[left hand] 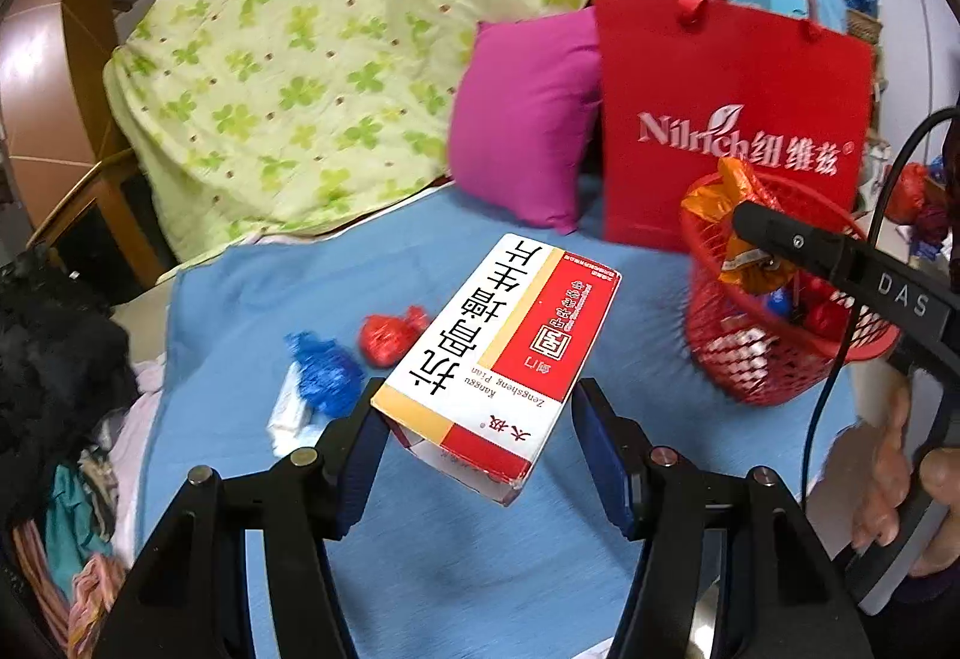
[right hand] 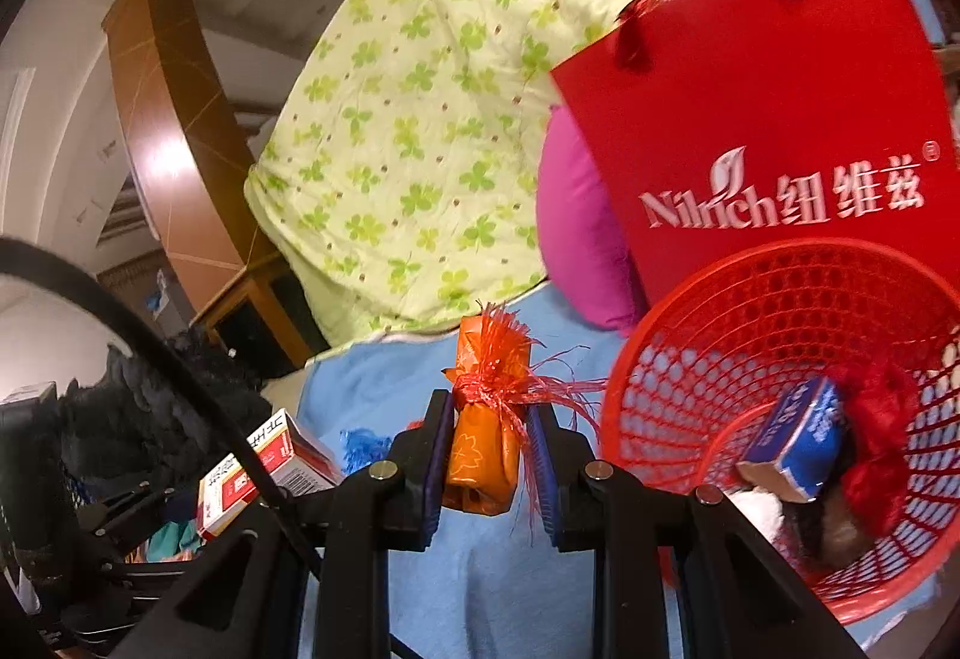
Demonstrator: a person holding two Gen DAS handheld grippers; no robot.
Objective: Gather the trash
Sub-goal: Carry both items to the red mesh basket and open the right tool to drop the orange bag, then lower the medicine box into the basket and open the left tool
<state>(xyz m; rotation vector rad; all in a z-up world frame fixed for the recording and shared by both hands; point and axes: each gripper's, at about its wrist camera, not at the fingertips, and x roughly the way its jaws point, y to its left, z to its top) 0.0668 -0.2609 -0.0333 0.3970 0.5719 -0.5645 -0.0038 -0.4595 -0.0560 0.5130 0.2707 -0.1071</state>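
Scene is a bed [left hand: 420, 569] with a blue sheet, green clover-print quilt [left hand: 312, 59] heaped at the back, magenta pillow [left hand: 528, 119] and a red Nilrich paper bag [left hand: 732, 119] standing against it. Red plastic mesh basket [right hand: 780, 299] sits on the sheet in front of the bag, serving as the trash bin; already inside: a small blue box [right hand: 804, 437], red crinkled wrapping, some white stuff, rest unclear

Step in hand, judged: carry phase, both grippers loaded and heading for the basket. Left hand-held gripper [left hand: 480, 437] about half open, pads clamped on the near end of a red-and-white medicine box [left hand: 504, 353], box lifted clear of the sheet and left of the basket. Right hand-held gripper [right hand: 489, 455] squeezed down tight on an orange wrapped packet [right hand: 486, 413] tied with red tinsel ribbon, held upright just left of the basket rim; in the left wrist view it looks to be at or over the rim

Next move likely: bring the packet over the basket mouth, open the jaws and drop, then the same for the box; the box is long, so tip it in end-first

Still loose on the sheet: red crumpled wrapper [left hand: 390, 335], blue crumpled wrapper [left hand: 324, 371], a white scrap [left hand: 288, 413] beside the blue one
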